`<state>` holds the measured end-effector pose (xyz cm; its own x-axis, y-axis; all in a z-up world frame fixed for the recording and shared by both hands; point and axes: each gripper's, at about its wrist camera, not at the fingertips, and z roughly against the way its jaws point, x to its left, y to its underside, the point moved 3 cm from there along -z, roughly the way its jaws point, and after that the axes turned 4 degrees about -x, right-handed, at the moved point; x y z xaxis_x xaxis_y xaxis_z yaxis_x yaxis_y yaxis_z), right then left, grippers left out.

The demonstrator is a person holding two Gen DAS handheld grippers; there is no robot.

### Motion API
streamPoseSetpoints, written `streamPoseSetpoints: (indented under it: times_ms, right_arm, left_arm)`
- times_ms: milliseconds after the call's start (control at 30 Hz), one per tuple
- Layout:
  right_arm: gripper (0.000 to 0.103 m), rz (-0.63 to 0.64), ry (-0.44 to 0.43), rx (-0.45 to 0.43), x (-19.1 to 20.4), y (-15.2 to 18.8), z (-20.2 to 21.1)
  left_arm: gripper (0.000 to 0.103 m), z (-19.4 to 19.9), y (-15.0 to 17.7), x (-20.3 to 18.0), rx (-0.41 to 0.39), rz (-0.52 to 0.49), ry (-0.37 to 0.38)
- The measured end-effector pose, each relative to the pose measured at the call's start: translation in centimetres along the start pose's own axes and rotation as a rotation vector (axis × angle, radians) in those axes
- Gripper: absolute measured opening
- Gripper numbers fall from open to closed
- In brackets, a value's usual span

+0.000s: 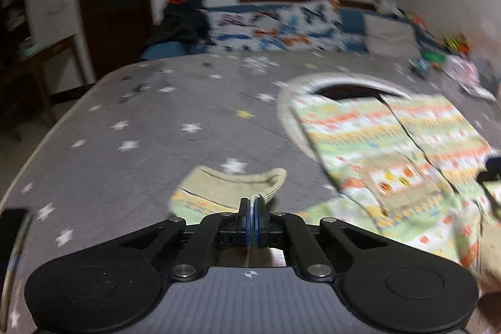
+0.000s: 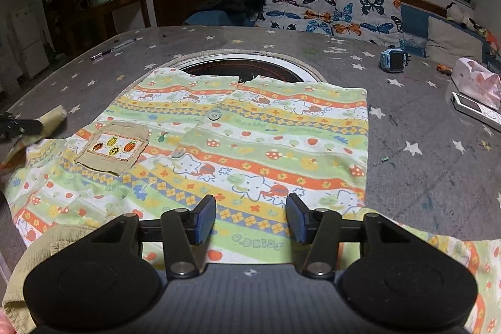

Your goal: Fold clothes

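Observation:
A child's shirt (image 2: 250, 146) with green, orange and yellow stripes, elephant prints and a beige pocket (image 2: 114, 146) lies spread, front up, on the grey star-patterned table (image 2: 422, 152). My right gripper (image 2: 250, 210) hovers open over the shirt's near hem, and nothing sits between its blue pads. My left gripper (image 1: 253, 208) is shut, pinching the beige ribbed cuff (image 1: 238, 183) of the shirt's left sleeve, which is pulled out sideways. In the right wrist view its black fingers (image 2: 28, 125) show at the far left with the cuff (image 2: 54, 116). The shirt (image 1: 375, 140) is blurred in the left wrist view.
A round opening with a pale rim (image 2: 200, 57) lies in the table just behind the collar. A blue watch (image 2: 394, 58), a pink tissue pack (image 2: 476, 80) and a white device (image 2: 476, 108) sit at the right, a pen (image 2: 112, 49) at the far left. A butterfly-print sofa (image 2: 332, 11) stands behind.

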<state>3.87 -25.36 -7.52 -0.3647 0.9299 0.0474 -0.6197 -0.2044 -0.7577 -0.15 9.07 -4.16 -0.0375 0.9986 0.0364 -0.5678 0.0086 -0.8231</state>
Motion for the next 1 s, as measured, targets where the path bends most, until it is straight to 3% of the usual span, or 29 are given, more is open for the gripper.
streamPoseSetpoints:
  times_ms: [233,533,700,833,1000]
  right_arm:
    - [0.051,-0.005,0.005,-0.001,0.1,0.0,0.0]
    - [0.052,0.009,0.010,0.002,0.3,0.1,0.1]
    - [0.052,0.010,0.012,0.001,0.3,0.1,0.2]
    - [0.052,0.002,0.006,-0.008,0.4,0.1,0.6]
    - [0.052,-0.002,-0.012,-0.015,1.0,0.5,1.4]
  left_arm:
    - [0.002,3.6,1.3,6.5,-0.069,0.228,-0.175]
    - [0.007,4.0,5.5,9.4,0.029,0.360,-0.275]
    - [0.007,4.5,5.5,10.5,0.021,0.410,-0.341]
    - [0.007,4.9,4.5,9.6,-0.003,0.382,-0.308]
    - [0.008,3.4,3.5,7.4,0.001,0.316,-0.209]
